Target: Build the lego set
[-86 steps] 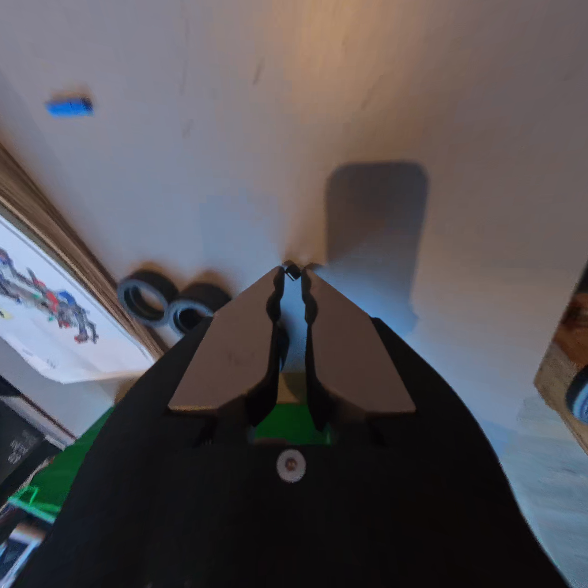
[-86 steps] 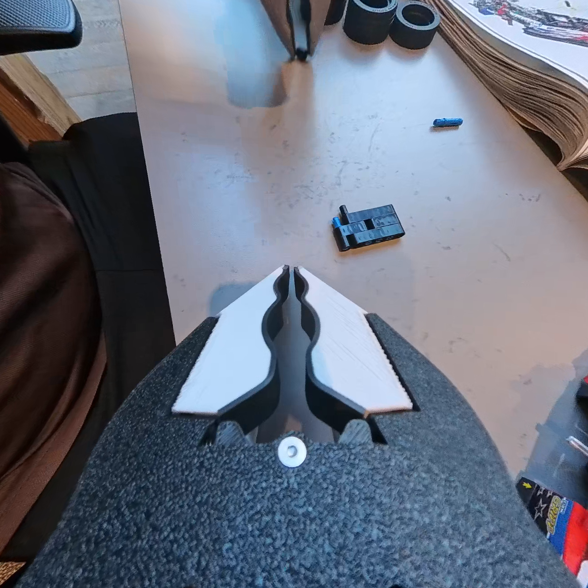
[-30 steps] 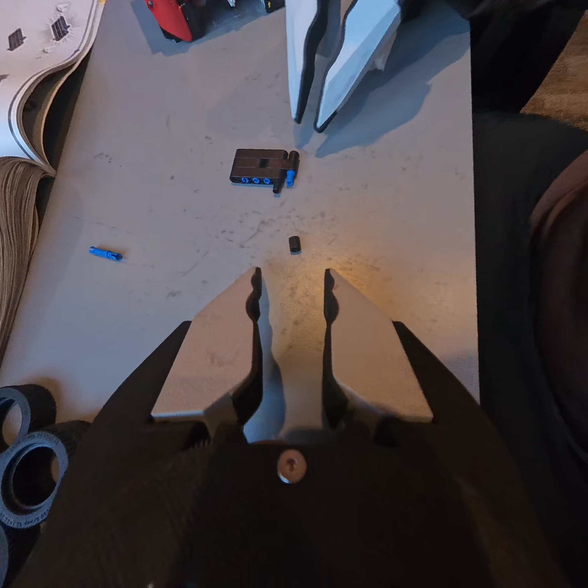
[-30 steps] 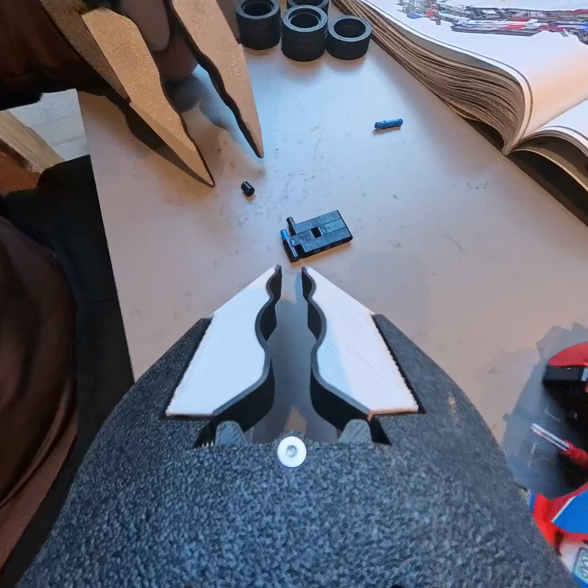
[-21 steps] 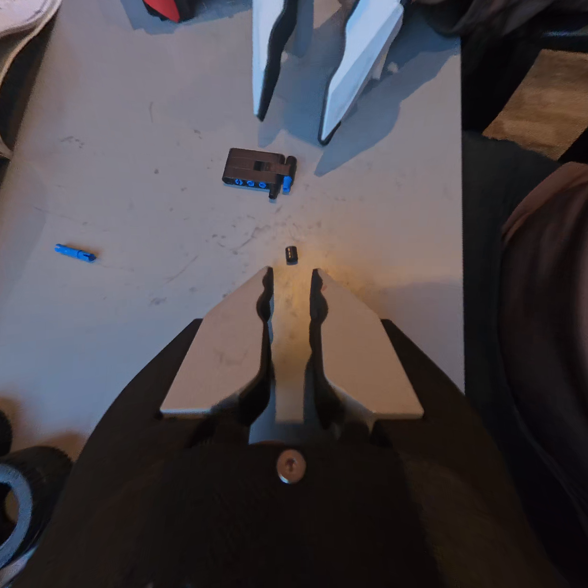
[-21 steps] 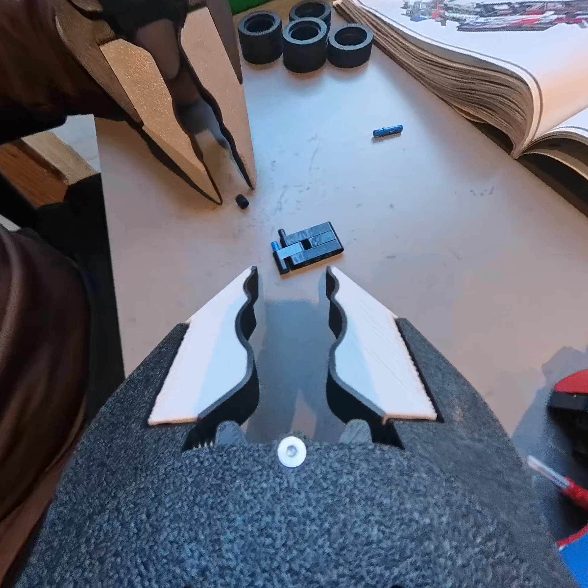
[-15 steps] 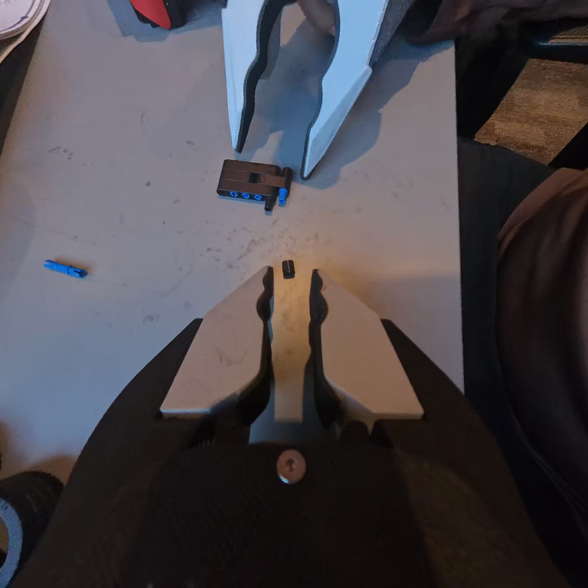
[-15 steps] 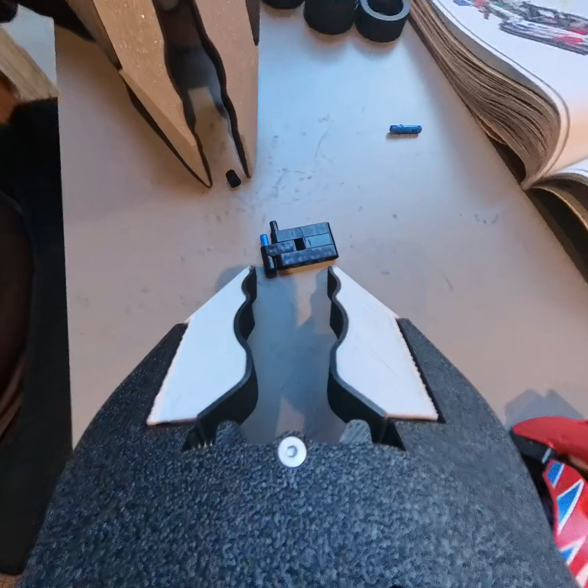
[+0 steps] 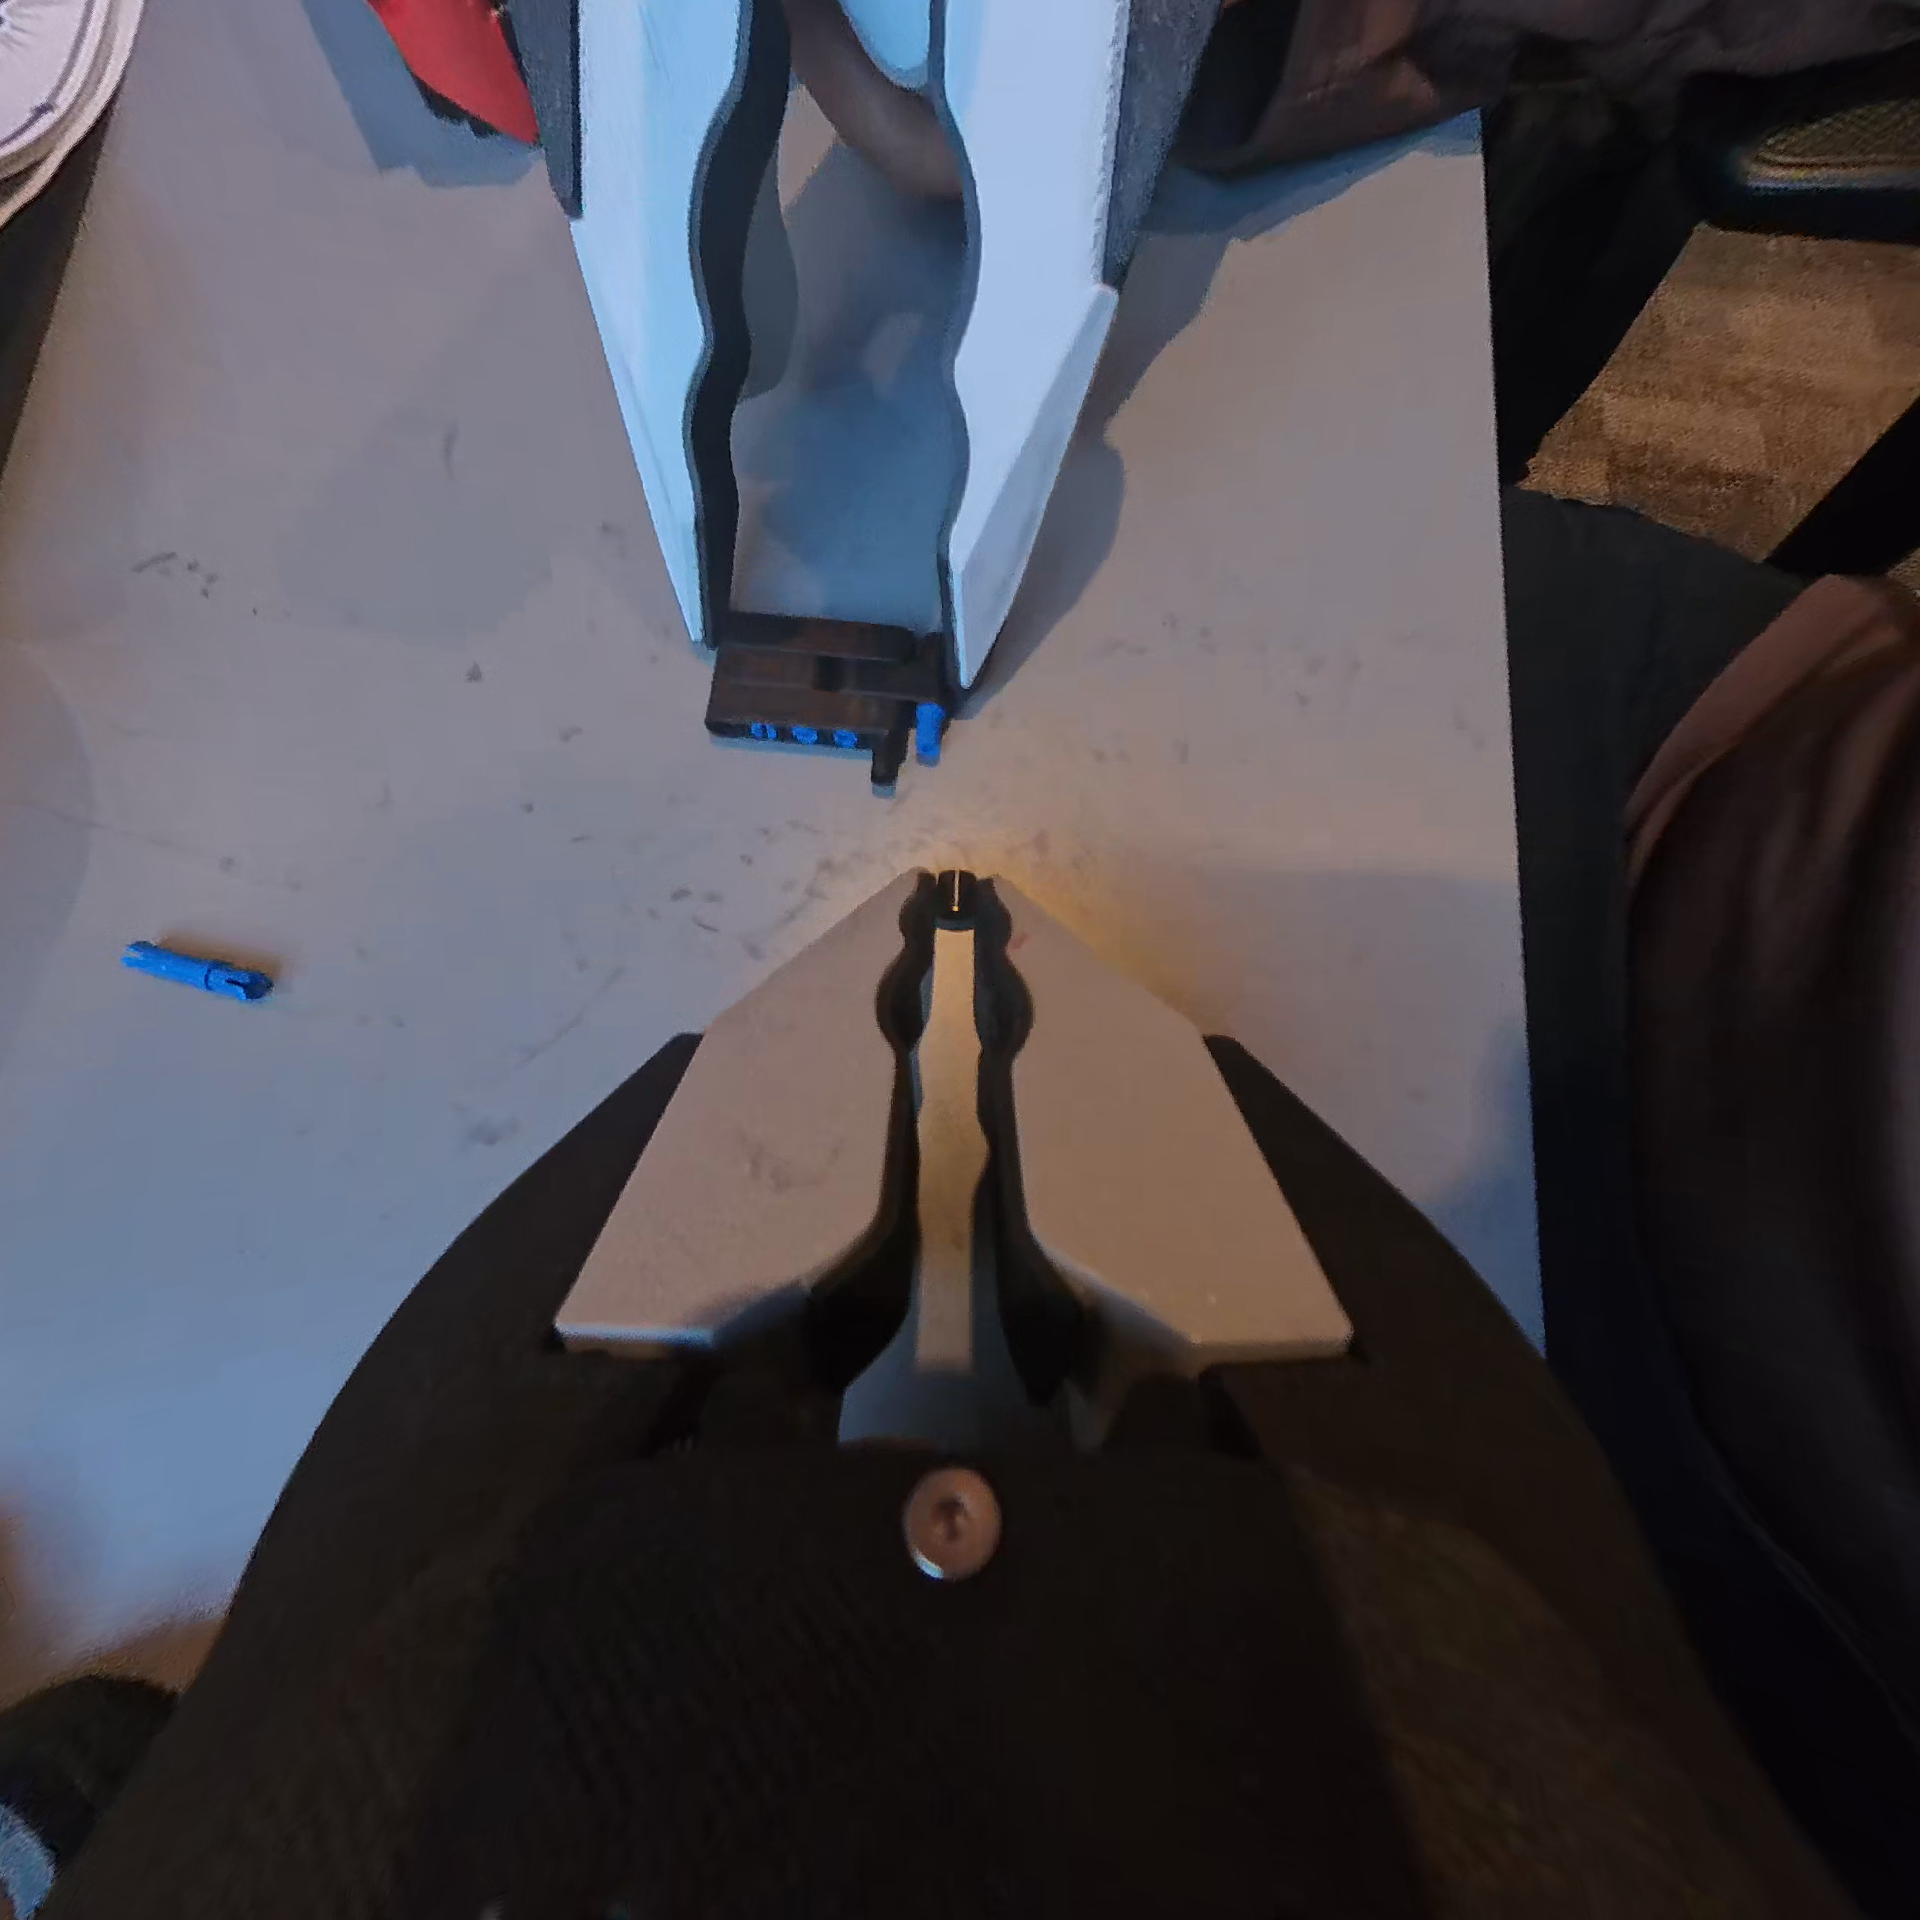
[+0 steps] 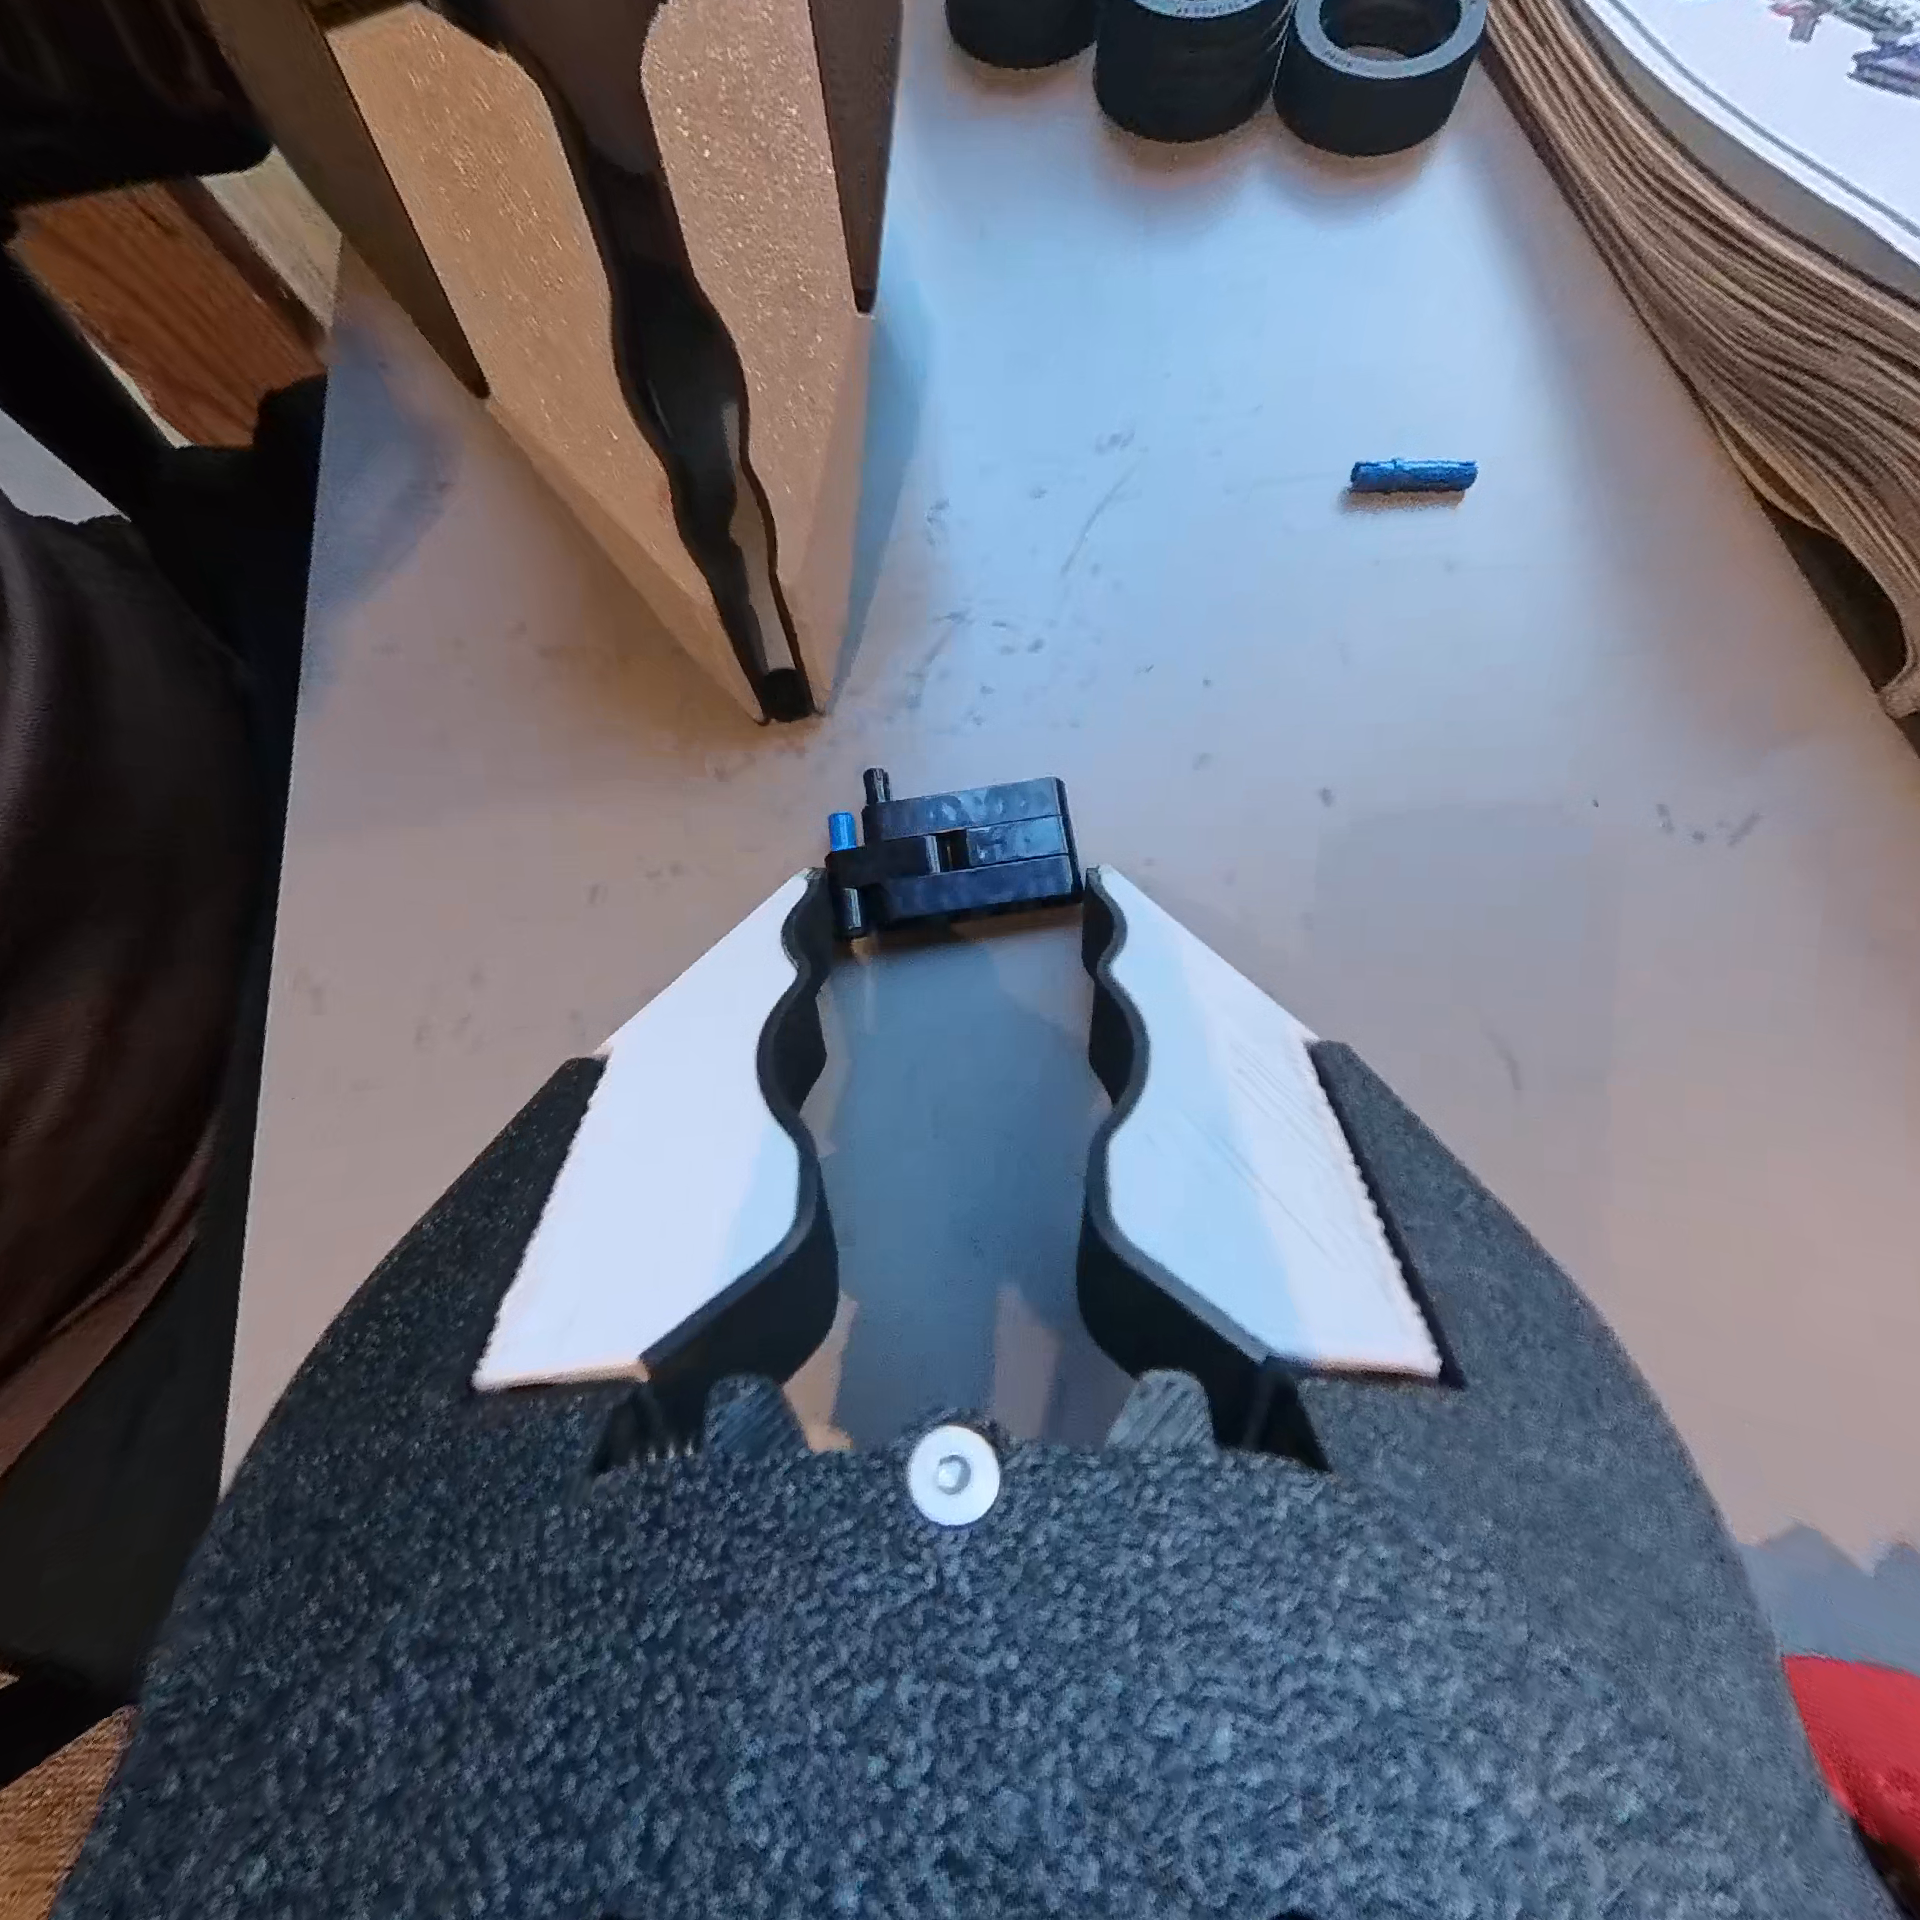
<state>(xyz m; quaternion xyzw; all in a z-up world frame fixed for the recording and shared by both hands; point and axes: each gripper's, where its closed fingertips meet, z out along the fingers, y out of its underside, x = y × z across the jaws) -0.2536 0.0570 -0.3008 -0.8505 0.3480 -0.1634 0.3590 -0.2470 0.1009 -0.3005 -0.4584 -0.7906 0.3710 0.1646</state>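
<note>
A double pick-up is judged to be in hand; each gripper is being set on its own piece on the pale table (image 9: 312,1195). The left gripper (image 9: 953,896) is seen pressed nearly together with the small black connector (image 9: 952,900) pinched at its very tips, low against the table; in the right wrist view the same connector (image 10: 781,688) is seen between those tan tips. The right gripper (image 10: 948,883) is held spread, its 2 white fingers flanking the black beam assembly (image 10: 966,850), which lies flat on the table with a blue pin (image 10: 840,829) projecting at its left end; no squeeze is yet applied. A loose blue pin (image 10: 1413,475) lies well apart to the right, near the open instruction book (image 10: 1714,291); 3 black tyres (image 10: 1371,73) stand at the far edge.

The next move is judged to call for the right fingers to be closed across the assembly's ends, and for both pieces to be lifted so that the connector can be lined up with a protruding pin; the tiny connector is held only by the tips and could be flicked out.

Compared with 0.5 s ago, the left fingers have been closed from a loose straddle onto the connector; the right gripper has been advanced so that the assembly, then just ahead of the tips, is now bracketed.
</note>
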